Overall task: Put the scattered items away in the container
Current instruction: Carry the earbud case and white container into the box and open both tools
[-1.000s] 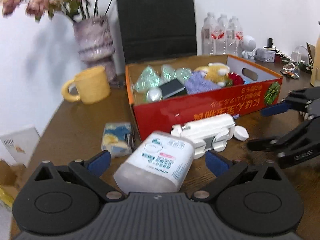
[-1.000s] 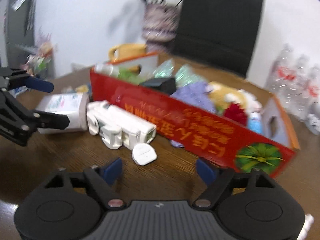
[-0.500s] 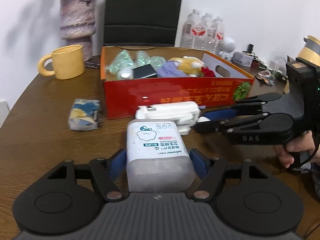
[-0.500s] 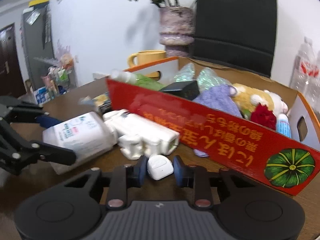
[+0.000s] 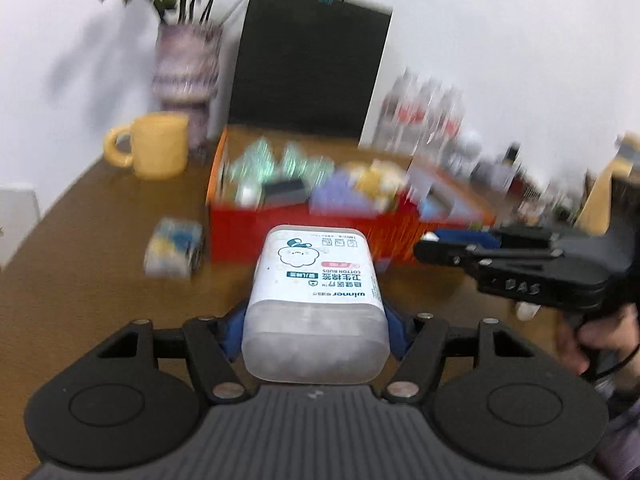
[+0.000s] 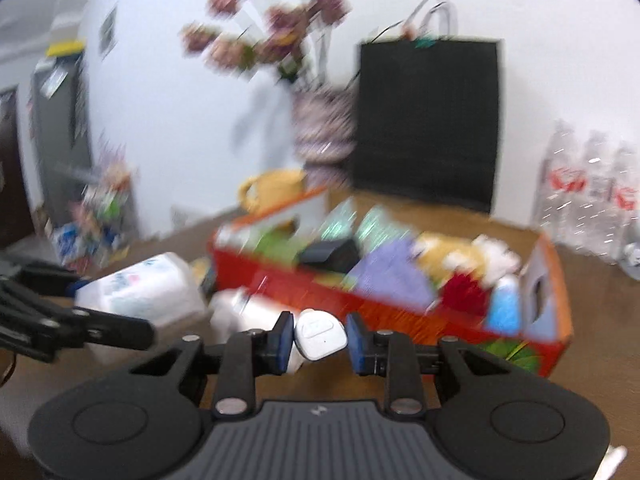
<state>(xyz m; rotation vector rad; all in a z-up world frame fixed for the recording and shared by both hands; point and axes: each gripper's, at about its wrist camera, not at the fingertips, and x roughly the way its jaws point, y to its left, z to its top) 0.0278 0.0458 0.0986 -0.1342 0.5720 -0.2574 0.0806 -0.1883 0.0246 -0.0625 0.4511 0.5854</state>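
Both grippers loaded beside the red box.
The left gripper (image 5: 316,330), its jaws closing, clamps the cotton bud tub (image 5: 316,300) by its sides, clear of the wooden table (image 5: 80,280). The right gripper (image 6: 320,340), jaws narrow, pinches a small white case (image 6: 320,334). The red box (image 6: 400,312), already holding assorted items, stands just beyond both.

One red box (image 6: 400,312), one yellow mug (image 5: 156,152), one vase (image 5: 186,80), two grippers, one black bag (image 6: 428,120).
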